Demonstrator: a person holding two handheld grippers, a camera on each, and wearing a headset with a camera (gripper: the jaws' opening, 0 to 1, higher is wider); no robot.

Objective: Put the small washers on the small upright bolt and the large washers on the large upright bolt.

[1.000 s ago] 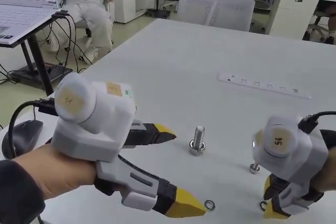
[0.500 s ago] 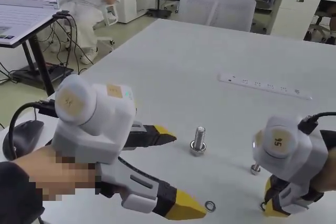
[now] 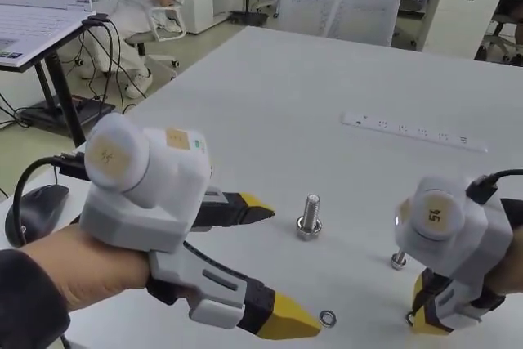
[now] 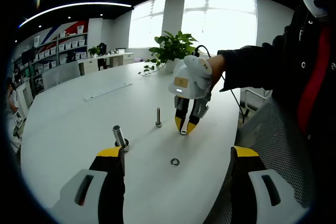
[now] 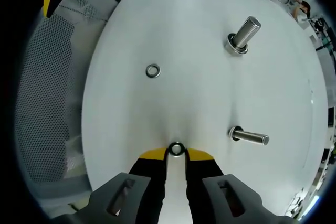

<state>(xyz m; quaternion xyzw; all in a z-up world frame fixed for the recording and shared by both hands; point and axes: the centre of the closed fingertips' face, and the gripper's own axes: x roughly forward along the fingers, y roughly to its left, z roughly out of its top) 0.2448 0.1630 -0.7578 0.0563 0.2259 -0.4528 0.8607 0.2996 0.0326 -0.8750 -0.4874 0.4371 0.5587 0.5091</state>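
Step in hand: we judge this the pickup of 1 washer, with the right gripper [image 5: 176, 154] set tips-down on the table [image 3: 270, 104] at the lower right of the head view.
Right jaws: narrow, the yellow tips pinching the held washer [image 5: 176, 149] between them.
Left jaws: the left gripper [image 4: 177, 153] stands wide apart and holds nothing, at the lower left of the head view.
Second washer: the loose washer [image 3: 328, 317] lies flat on the table at the bottom centre of the head view, just beside the lower left jaw tip.
Bolts: the large bolt [image 3: 308, 217] stands upright at the centre; the small bolt [image 3: 398, 260] stands right of centre, near the right gripper.
Next move: we expect a lift, then a level approach that lines the washer's hole over the matching bolt tip.
Hard to make out: we cannot tell whether either washer is small or large, or whether the held washer is clear of the table. In the head view the right gripper's body hides most of its jaws.
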